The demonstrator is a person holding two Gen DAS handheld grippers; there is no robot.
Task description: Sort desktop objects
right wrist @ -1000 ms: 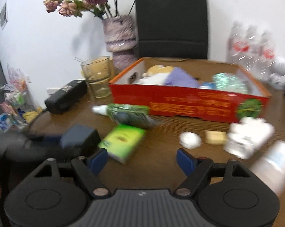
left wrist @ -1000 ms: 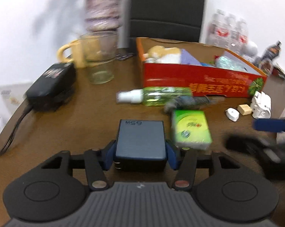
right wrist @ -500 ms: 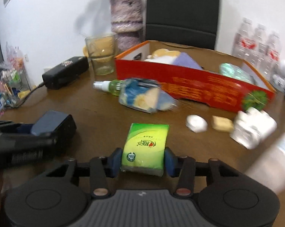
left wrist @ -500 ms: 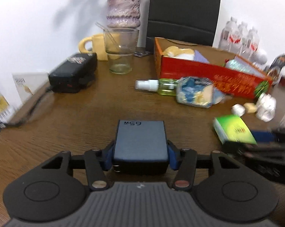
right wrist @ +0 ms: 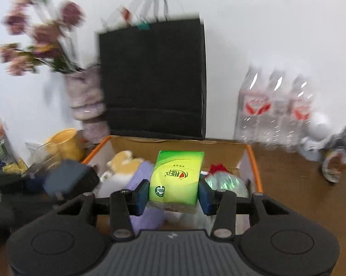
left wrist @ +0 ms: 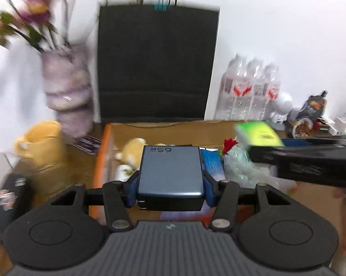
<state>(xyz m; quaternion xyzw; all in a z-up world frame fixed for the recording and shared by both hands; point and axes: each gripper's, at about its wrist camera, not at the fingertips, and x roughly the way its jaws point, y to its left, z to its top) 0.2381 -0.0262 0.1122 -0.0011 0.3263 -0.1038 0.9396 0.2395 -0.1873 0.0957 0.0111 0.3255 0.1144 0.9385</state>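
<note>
My left gripper (left wrist: 169,185) is shut on a blue-grey 65W charger block (left wrist: 170,172) and holds it in the air over the orange-rimmed cardboard box (left wrist: 101,156). My right gripper (right wrist: 173,194) is shut on a green tissue pack (right wrist: 176,177) and holds it over the same box (right wrist: 253,161). The box holds a plush toy (right wrist: 124,161), a purple item (right wrist: 140,177) and a shiny wrapped packet (right wrist: 225,182). The right gripper with the tissue pack (left wrist: 258,134) shows at the right of the left wrist view. The charger (right wrist: 67,180) shows at the left of the right wrist view.
Behind the box stand a black paper bag (right wrist: 152,78), a flower vase (right wrist: 85,105) and a pack of water bottles (right wrist: 274,110). A yellow mug (right wrist: 65,145) and a glass (right wrist: 43,158) are left of the box. Small clutter (left wrist: 308,117) lies at the far right.
Both grippers have lifted off the table and moved forward over the box, each carrying its object. The view now looks at the box's inside and the bag behind it.
</note>
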